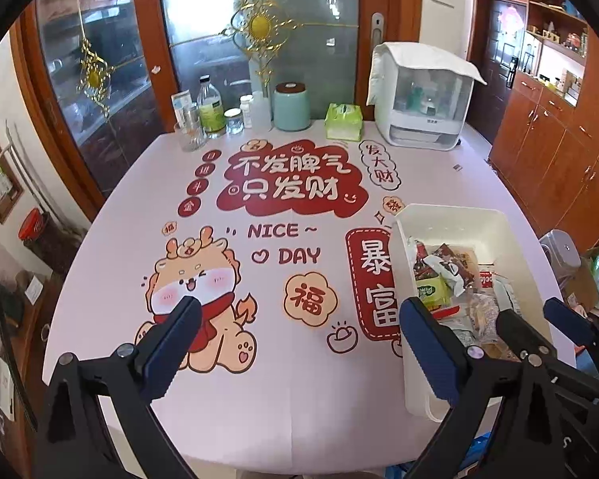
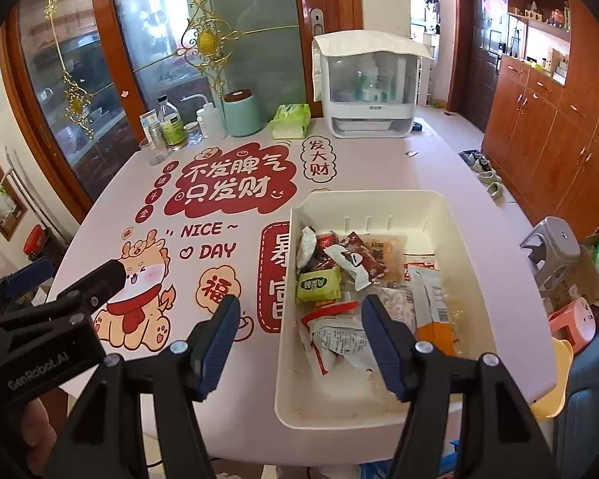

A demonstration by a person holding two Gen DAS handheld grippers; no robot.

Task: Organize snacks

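Note:
A cream plastic bin stands on the right side of the printed table, filled with several snack packets: a green packet, brown wrappers, white sachets and an orange pack. My right gripper hovers open above the bin's left wall, with one finger outside and one over the snacks, and it holds nothing. My left gripper is wide open over the cartoon dragon print, its right finger beside the bin. The right gripper also shows over the snacks in the left wrist view.
Along the table's far edge stand a glass, bottles, a mint jar, a green tissue pack and a white cloth-covered appliance. Stools and wooden cabinets lie to the right. A hand shows at lower left.

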